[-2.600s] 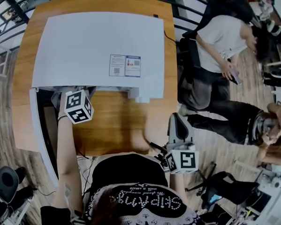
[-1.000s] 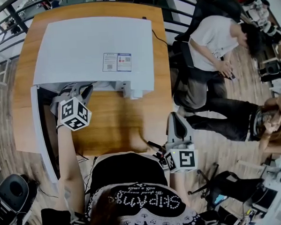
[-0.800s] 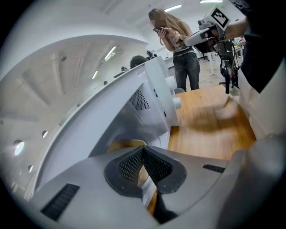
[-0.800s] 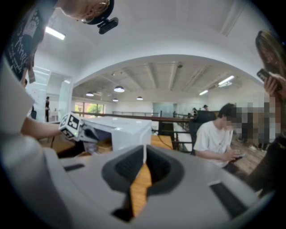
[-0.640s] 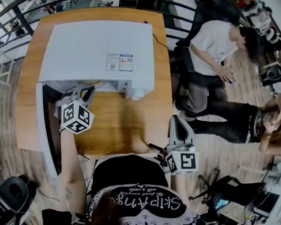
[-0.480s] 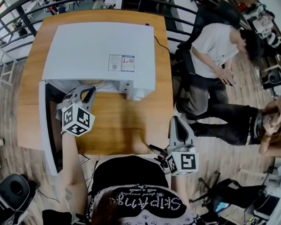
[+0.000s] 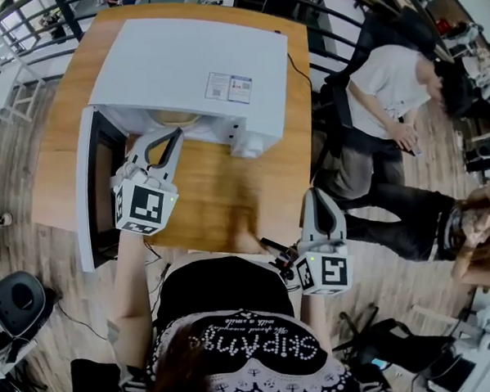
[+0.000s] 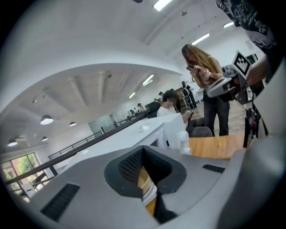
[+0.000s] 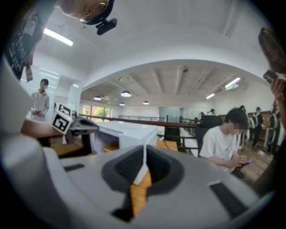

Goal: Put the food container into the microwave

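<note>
boxy white microwave (image 7: 181, 67) on smooth wood table (image 7: 213, 203); left gripper (image 7: 172, 141), right gripper (image 7: 317, 195) jaws together, empty

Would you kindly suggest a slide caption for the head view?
Food container sits inside the open microwave; left tongs hover before it, right tongs beside the table.

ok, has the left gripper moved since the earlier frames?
Yes. The left gripper has pulled back out of the microwave mouth and is now over the table.
</note>
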Available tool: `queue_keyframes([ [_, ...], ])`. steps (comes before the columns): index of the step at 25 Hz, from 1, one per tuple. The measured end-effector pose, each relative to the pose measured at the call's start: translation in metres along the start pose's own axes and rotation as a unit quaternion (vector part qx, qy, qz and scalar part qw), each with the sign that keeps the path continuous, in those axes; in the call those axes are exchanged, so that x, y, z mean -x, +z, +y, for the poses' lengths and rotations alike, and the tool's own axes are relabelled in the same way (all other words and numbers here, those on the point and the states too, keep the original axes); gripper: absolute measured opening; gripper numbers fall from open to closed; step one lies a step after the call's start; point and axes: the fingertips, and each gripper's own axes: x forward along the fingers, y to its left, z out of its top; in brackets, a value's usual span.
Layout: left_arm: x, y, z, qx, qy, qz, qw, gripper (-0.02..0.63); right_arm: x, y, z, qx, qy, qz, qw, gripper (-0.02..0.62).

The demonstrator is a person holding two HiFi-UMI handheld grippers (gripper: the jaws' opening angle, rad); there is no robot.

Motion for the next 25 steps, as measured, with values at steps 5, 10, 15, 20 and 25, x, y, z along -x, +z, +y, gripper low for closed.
queue_keyframes([
  [5, 0.034, 0.044, 0.004, 0.101, 0.038, -0.076, 0.9912, 0.028, 0.005, 0.009, 0.001, 0.007, 0.011, -0.013, 1.0, 0.04],
  [10, 0.072, 0.069, 0.012, 0.152, 0.074, -0.118, 0.9786, 0.028, 0.012, 0.01, -0.002, 0.012, 0.018, -0.019, 1.0, 0.04],
  [15, 0.107, 0.085, 0.011, 0.16, 0.104, -0.144, 0.9709, 0.028, 0.022, 0.014, -0.001, 0.012, 0.026, -0.027, 0.999, 0.04],
  [20, 0.142, 0.099, 0.007, 0.155, 0.124, -0.166, 0.966, 0.028, 0.033, 0.022, 0.004, 0.015, 0.038, -0.039, 0.998, 0.04],
  [25, 0.164, 0.093, -0.01, 0.156, 0.134, -0.154, 0.9664, 0.028, 0.045, 0.018, 0.005, 0.013, 0.042, -0.042, 0.998, 0.039],
])
